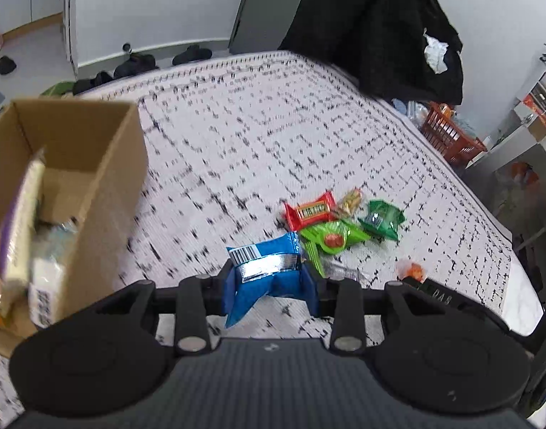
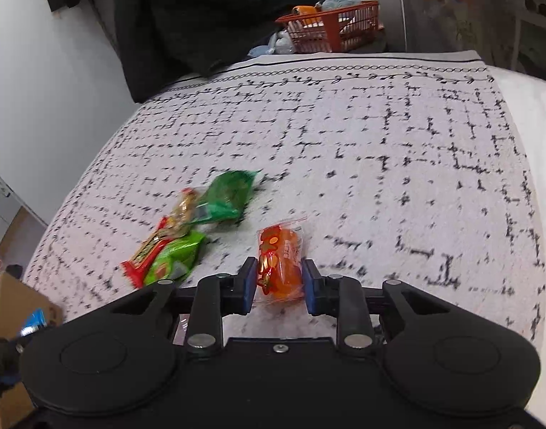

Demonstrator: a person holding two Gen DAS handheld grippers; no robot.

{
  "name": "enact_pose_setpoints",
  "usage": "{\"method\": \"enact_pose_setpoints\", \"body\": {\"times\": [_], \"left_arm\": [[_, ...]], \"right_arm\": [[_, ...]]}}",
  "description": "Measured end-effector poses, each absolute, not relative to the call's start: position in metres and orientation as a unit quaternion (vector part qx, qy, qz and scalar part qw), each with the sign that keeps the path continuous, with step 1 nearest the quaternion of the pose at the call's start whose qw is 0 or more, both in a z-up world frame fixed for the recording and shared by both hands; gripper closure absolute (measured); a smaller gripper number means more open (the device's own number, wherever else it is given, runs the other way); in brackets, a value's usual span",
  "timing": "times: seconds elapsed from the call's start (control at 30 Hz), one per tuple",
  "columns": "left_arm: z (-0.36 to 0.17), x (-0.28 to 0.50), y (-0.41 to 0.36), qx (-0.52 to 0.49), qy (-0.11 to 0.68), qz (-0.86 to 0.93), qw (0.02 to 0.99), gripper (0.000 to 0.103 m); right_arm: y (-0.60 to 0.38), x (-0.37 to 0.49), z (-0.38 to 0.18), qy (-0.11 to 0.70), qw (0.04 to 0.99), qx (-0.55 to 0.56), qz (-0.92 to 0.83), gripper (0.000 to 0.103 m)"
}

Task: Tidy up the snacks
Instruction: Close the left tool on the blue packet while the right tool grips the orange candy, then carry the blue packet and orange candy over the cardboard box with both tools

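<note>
My left gripper [image 1: 271, 280] is shut on a blue snack packet [image 1: 264, 268] and holds it above the patterned bedspread [image 1: 255, 125]. An open cardboard box [image 1: 69, 164] with several snacks inside stands to its left. My right gripper [image 2: 278, 284] is shut on an orange snack packet [image 2: 280, 264] low over the bedspread [image 2: 380, 143]. A small pile lies to its left: a red bar [image 2: 146, 254], a light green packet [image 2: 176, 257], a dark green packet [image 2: 226, 196] and a clear nut packet [image 2: 185, 211]. The pile also shows in the left wrist view [image 1: 337, 221].
A black coat [image 1: 380, 28] hangs at the far side of the bed. An orange basket [image 2: 330, 28] sits on the floor beyond the bed. Shelving [image 1: 534, 107] stands at the right. Dark shoes [image 1: 137, 64] lie on the floor by the wall.
</note>
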State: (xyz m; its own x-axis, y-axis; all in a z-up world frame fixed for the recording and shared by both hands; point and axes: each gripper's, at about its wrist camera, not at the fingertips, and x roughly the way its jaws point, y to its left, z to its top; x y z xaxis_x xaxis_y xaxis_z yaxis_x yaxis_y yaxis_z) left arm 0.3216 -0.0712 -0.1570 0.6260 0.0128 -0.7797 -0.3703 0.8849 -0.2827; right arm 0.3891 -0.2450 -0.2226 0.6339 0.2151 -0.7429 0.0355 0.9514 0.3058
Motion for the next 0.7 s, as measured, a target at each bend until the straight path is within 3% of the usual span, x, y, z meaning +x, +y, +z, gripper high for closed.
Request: {"method": "enact_pose_setpoints", "body": {"times": [0.7], "left_arm": [[-0.104, 0.284, 0.001, -0.203, 0.372, 0.122, 0.898, 0.066]], "right_arm": [[-0.166, 0.348, -0.175, 0.378, 0.910, 0.111, 0.130, 0.077]]}}
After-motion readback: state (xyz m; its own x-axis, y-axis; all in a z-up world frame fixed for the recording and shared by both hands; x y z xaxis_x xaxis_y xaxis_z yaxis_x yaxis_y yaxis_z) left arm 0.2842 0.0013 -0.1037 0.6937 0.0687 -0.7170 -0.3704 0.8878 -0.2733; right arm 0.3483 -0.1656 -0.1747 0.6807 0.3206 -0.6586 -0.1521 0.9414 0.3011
